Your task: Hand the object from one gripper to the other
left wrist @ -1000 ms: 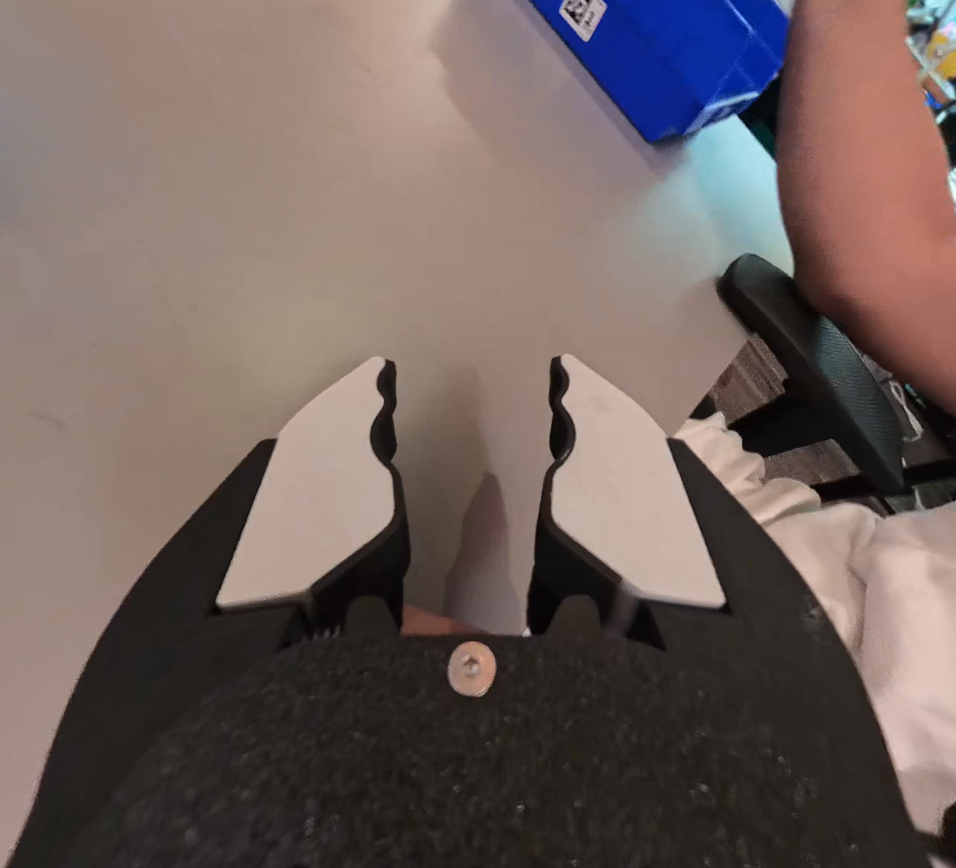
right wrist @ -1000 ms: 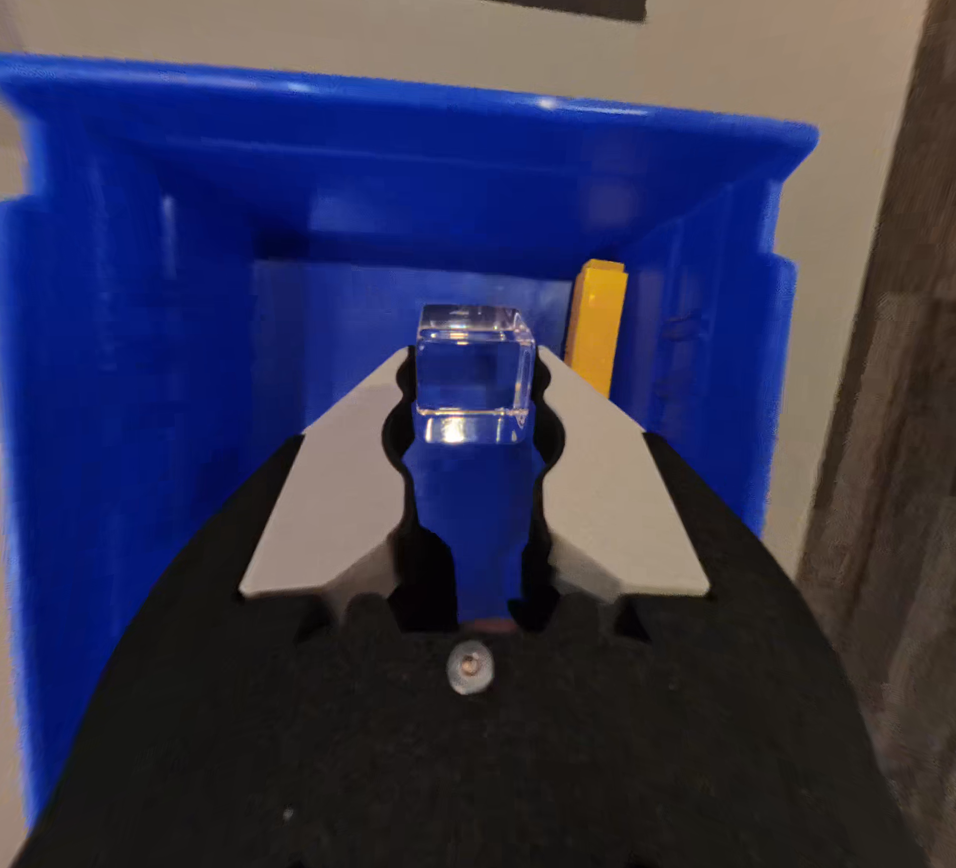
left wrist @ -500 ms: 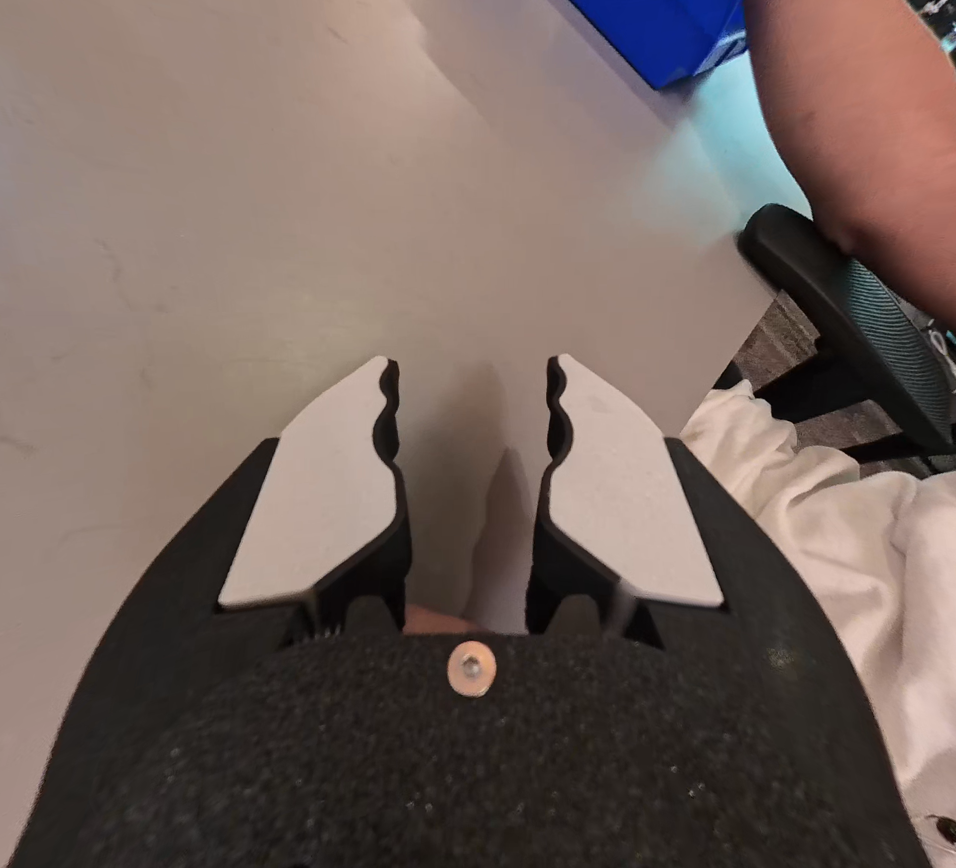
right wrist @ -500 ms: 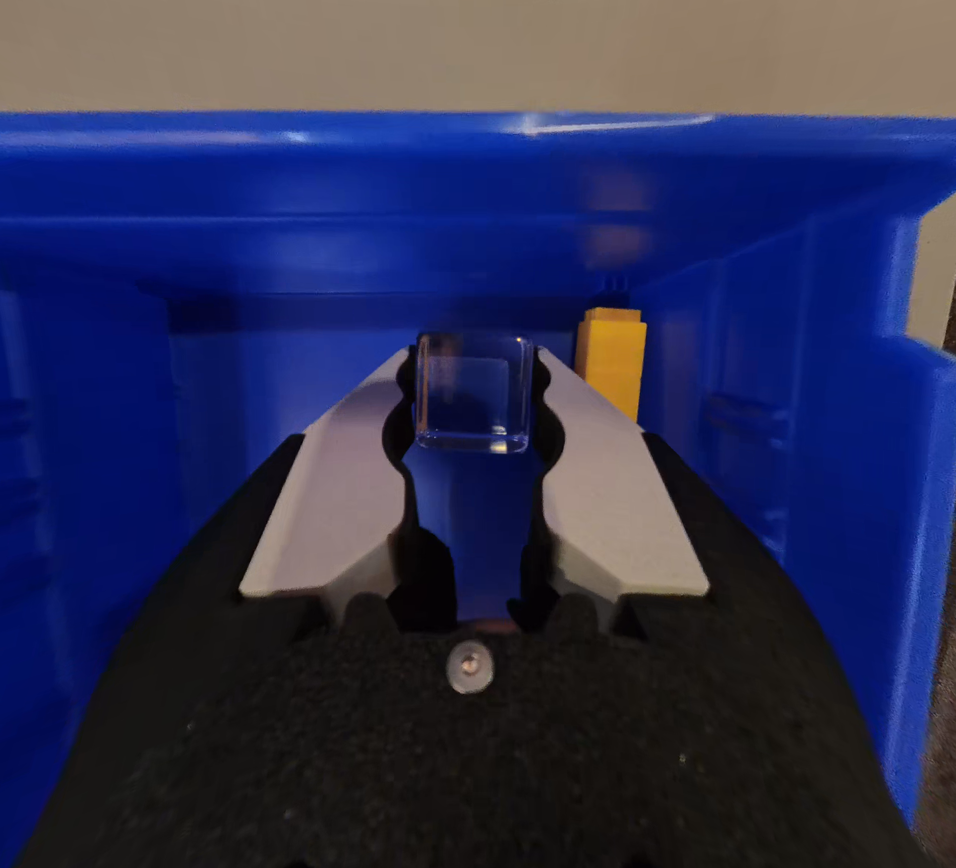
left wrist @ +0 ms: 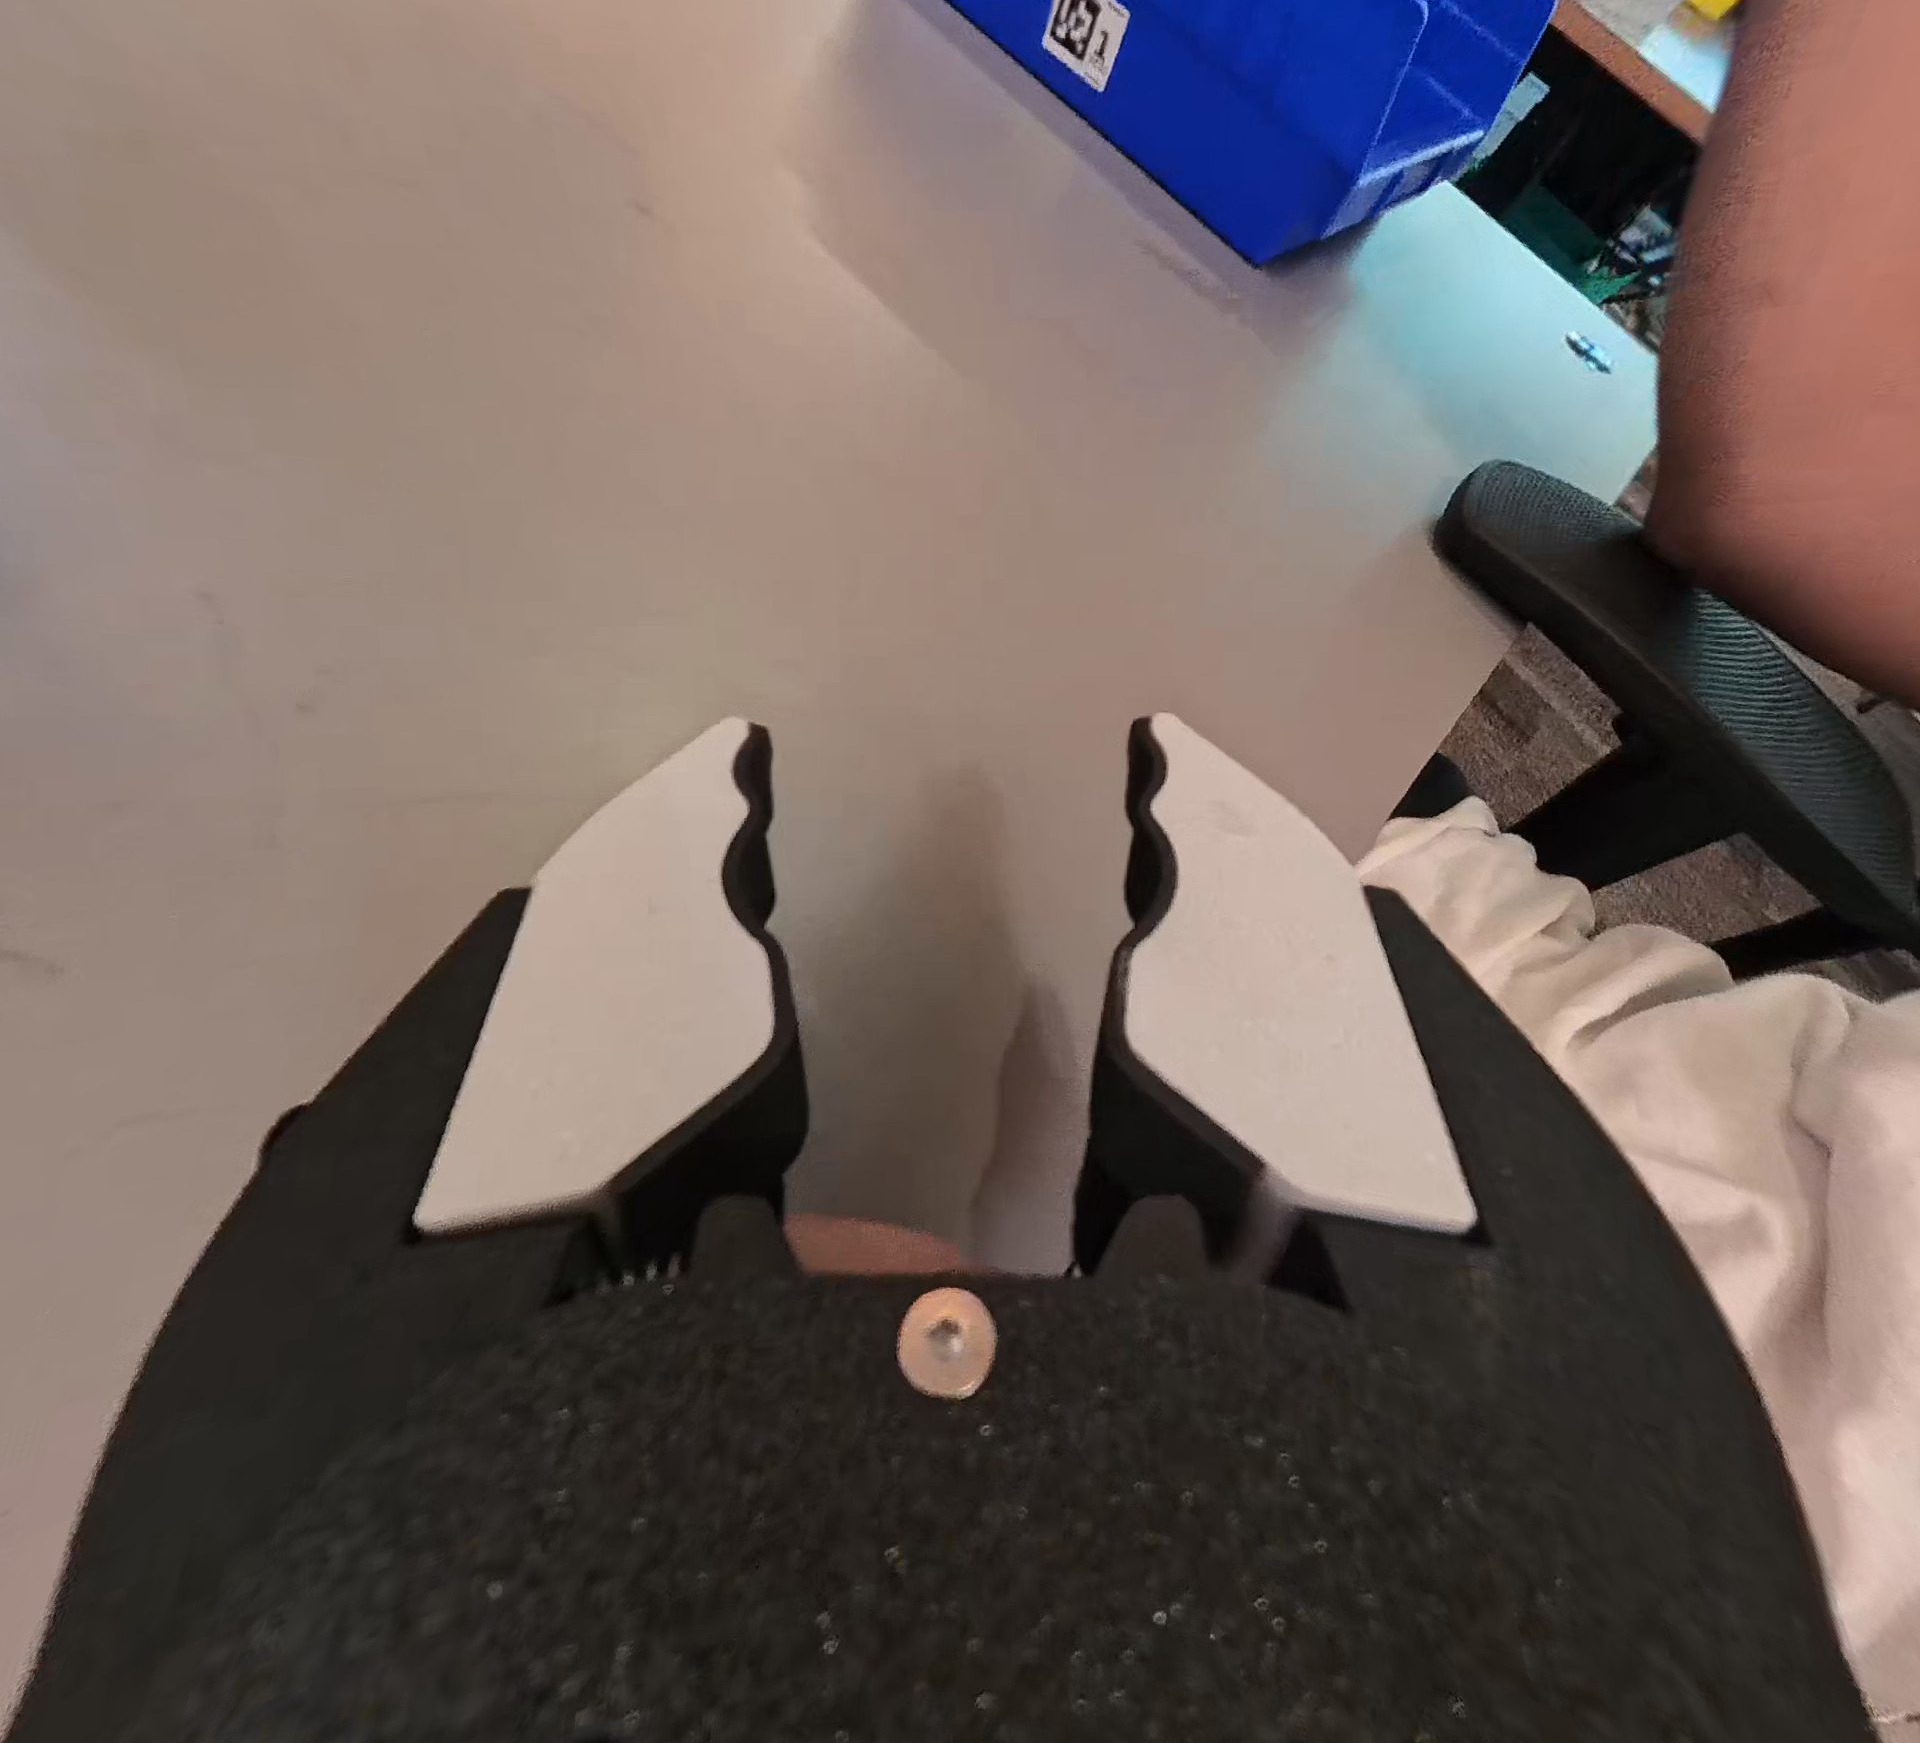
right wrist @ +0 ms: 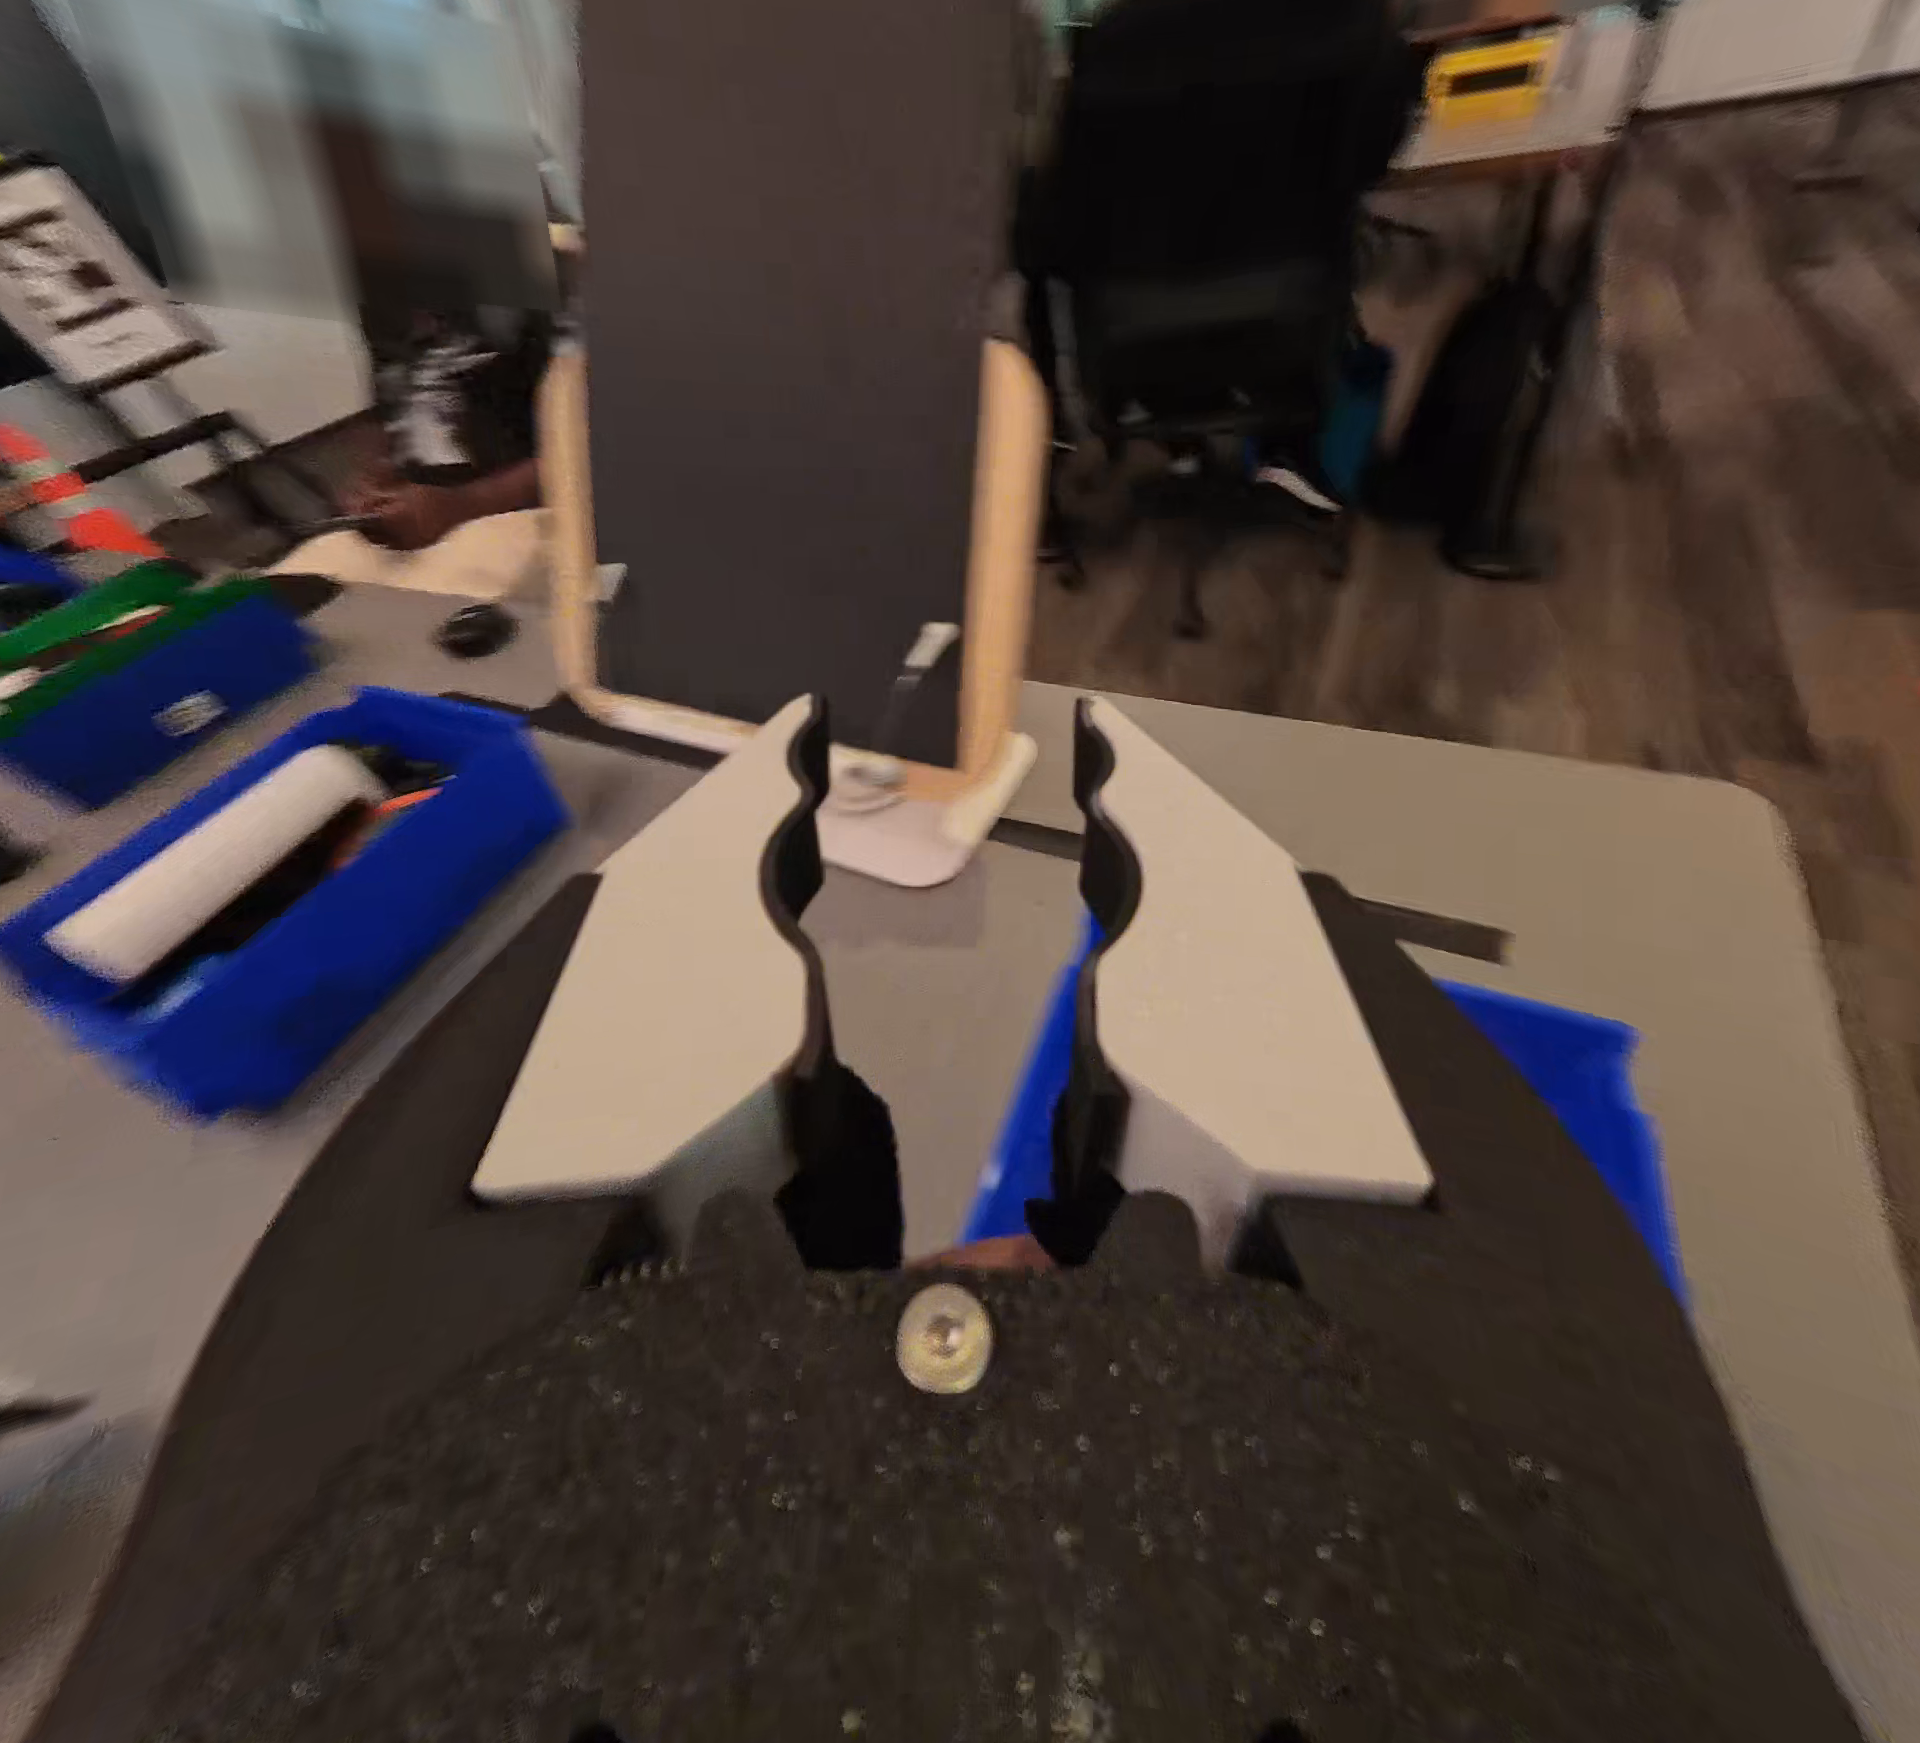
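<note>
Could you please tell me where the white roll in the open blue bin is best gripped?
Probably across its middle, from above: the white roll lies lengthwise in the blue bin, top exposed, while the bin's walls likely block its sides.

the left wrist view is sharp and evenly lit, with a soft shadow beside the blue bin [left wrist: 1226,41] on the pale counter [left wrist: 520,405] and a cool sheen near its edge. the right wrist view is dimmer and smeared by motion blur, worst at the curved edges.
</note>
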`<move>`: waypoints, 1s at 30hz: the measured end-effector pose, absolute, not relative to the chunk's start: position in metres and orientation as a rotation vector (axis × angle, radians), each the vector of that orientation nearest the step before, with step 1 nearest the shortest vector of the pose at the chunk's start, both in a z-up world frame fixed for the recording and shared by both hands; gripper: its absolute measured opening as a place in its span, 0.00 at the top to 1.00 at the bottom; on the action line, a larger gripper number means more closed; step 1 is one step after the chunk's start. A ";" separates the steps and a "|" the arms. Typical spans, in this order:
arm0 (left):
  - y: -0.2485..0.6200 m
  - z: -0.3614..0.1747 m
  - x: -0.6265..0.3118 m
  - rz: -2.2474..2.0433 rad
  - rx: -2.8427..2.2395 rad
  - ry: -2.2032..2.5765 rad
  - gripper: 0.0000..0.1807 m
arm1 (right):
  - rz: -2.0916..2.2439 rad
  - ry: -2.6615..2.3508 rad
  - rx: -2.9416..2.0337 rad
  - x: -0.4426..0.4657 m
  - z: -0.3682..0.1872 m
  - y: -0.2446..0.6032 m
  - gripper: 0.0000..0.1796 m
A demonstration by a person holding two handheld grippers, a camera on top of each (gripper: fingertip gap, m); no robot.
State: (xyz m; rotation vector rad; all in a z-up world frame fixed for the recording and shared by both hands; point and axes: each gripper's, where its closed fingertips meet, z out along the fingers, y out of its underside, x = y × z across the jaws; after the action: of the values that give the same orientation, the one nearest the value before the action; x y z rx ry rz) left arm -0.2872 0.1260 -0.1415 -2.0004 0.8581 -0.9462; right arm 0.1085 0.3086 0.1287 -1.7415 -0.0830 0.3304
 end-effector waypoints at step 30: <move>0.332 -0.101 -0.465 0.283 -2.137 0.575 0.74 | 0.768 -0.560 -1.897 -0.172 -0.120 0.213 0.72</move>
State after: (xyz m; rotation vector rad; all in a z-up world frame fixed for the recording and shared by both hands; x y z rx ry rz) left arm -0.4650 0.3323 -0.1006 -2.1370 0.5752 0.2827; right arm -0.1721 0.2127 -0.1203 -1.8970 -0.5595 0.7680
